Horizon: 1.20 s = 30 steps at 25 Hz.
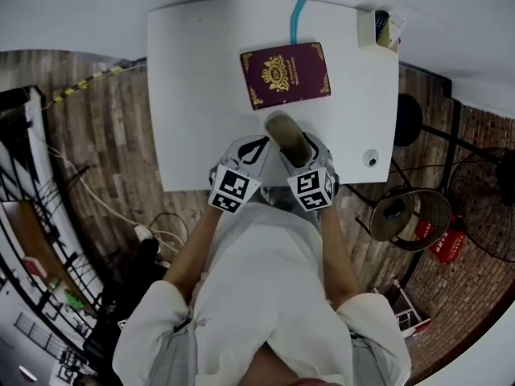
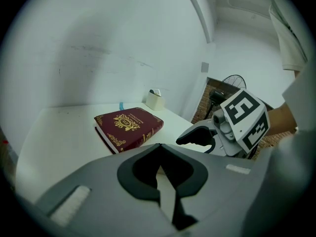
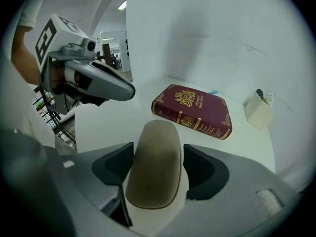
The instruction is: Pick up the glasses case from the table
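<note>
An olive-tan glasses case (image 1: pixel 286 135) lies on the white table (image 1: pixel 201 95) near its front edge, just in front of a dark red book (image 1: pixel 285 74). My right gripper (image 1: pixel 296 153) is over it. In the right gripper view the case (image 3: pixel 154 177) sits lengthwise between the jaws of my right gripper (image 3: pixel 158 149), which is open, with a thin gap showing at the right pad. My left gripper (image 1: pixel 257 148) hovers just left of the case, and in its own view the left gripper (image 2: pixel 159 149) is shut on nothing. That view also shows the book (image 2: pixel 129 126).
A small white holder (image 1: pixel 378 29) with cards stands at the table's far right corner, and a teal strip (image 1: pixel 298 18) lies behind the book. A small round object (image 1: pixel 370 158) sits near the right edge. A fan (image 1: pixel 402 215) and a black stool (image 1: pixel 408 119) stand on the floor to the right.
</note>
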Each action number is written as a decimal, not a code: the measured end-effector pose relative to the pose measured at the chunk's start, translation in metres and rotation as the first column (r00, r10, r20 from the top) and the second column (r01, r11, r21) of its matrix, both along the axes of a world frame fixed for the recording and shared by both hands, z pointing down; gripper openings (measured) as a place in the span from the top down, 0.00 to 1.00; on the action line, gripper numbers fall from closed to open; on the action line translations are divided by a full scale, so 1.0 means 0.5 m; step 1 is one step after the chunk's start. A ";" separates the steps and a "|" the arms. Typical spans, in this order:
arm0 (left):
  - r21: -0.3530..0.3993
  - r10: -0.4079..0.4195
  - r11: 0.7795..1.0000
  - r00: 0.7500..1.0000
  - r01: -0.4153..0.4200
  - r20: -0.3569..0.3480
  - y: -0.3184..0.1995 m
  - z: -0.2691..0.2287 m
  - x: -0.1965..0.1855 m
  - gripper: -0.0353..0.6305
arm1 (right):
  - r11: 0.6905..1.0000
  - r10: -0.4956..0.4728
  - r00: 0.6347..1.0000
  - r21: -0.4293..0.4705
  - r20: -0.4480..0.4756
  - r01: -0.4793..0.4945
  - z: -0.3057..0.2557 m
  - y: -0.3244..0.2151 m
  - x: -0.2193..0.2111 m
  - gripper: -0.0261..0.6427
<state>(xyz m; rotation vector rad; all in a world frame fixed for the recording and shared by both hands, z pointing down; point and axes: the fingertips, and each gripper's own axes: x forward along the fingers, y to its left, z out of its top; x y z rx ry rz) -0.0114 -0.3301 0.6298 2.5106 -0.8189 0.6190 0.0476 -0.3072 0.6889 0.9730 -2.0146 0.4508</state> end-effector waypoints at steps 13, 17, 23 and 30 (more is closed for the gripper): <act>-0.005 0.000 1.000 1.000 0.000 0.017 0.017 -0.006 -0.006 0.92 | 0.997 -0.003 1.000 -0.075 -0.023 0.001 0.058 0.012 0.000 0.37; -0.003 -0.003 1.000 1.000 0.003 0.021 0.020 -0.003 -0.012 0.92 | 0.996 0.013 1.000 -0.083 -0.007 -0.013 0.064 0.009 0.000 0.36; 0.000 -0.007 1.000 1.000 0.007 0.022 0.024 -0.002 -0.016 0.92 | 0.997 0.024 1.000 -0.075 -0.009 -0.024 0.065 0.008 0.000 0.39; 0.014 -0.013 1.000 1.000 0.012 0.022 0.036 -0.013 -0.016 0.92 | 0.997 0.051 0.999 -0.062 0.012 -0.050 0.057 0.009 -0.001 0.40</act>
